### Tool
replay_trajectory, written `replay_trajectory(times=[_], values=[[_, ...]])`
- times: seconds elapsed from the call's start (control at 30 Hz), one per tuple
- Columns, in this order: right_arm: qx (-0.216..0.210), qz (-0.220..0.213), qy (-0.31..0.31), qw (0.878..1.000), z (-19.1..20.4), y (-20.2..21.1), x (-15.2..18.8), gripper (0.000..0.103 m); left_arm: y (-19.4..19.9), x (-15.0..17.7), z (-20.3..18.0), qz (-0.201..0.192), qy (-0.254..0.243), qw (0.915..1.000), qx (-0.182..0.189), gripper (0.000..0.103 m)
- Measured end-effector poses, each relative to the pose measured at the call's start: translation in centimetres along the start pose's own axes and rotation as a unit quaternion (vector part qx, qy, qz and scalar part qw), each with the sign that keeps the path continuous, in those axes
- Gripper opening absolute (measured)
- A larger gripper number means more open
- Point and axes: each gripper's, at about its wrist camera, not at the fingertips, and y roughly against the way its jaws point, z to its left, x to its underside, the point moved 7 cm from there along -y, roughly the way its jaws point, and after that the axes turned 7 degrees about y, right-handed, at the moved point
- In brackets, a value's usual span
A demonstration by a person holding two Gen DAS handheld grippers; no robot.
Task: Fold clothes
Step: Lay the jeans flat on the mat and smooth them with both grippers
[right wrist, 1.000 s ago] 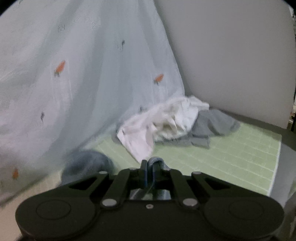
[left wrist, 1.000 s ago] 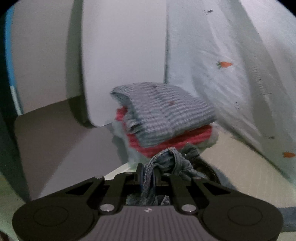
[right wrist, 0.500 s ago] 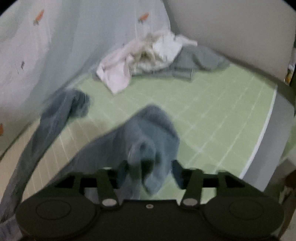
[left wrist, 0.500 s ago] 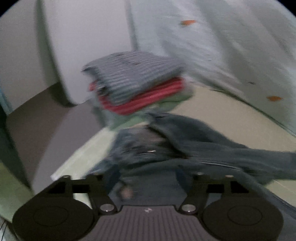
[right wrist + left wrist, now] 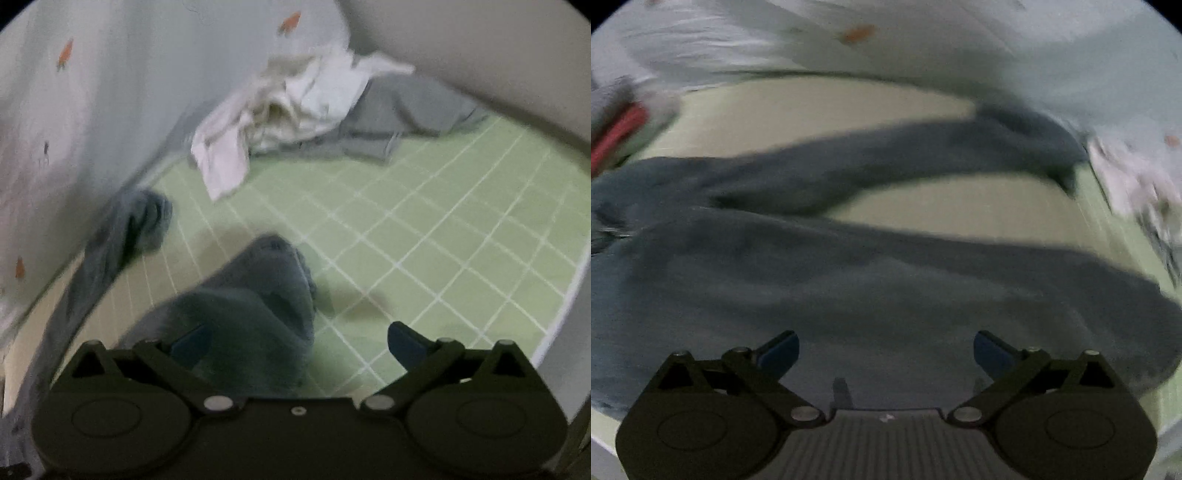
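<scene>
Jeans (image 5: 871,295) sprawled on the green checked mat (image 5: 424,236), both tongs spread wide and holding nothing.
Left gripper (image 5: 886,349) hovers over the denim; right gripper (image 5: 299,341) over one leg end; beyond lie a white and grey pile (image 5: 295,107) and a blurred folded stack (image 5: 617,125).

You get dim, flat indoor light in both views, with no glare. Your left wrist view is smeared by motion blur: the dark jeans (image 5: 871,280) and the red-edged stack (image 5: 617,133) lose all detail. Your right wrist view is sharper, though the white clothes (image 5: 295,107) are soft. Soft shadows lie on the green mat (image 5: 443,229). Fisheye bending curves every edge, and the corners go black.
</scene>
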Motion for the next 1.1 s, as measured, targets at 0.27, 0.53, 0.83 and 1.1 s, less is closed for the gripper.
replay_trajectory(times=[0.27, 0.53, 0.83, 1.1], values=[[-0.076, 0.072, 0.099, 0.99, 2.6, -4.5, -0.2, 0.089, -4.5, 3.4, -3.6, 0.062, 0.002, 0.9973, -0.041, 0.1], [-0.079, 0.05, 0.19, 0.977, 3.0, -4.1, -2.6, 0.01, -5.9, 4.6, -5.5, 0.08, 0.018, 0.9932, -0.083, 0.1], [0.07, -0.073, 0.386, 0.917, 2.2, -0.4, -6.5, 0.078, -4.8, 5.2, -5.8, 0.074, 0.04, 0.9913, -0.101, 0.1], [0.012, 0.011, 0.157, 0.987, -4.1, -2.4, -4.4, 0.08, -3.0, 4.3, -7.8, 0.046, 0.036, 0.9939, -0.093, 0.1]])
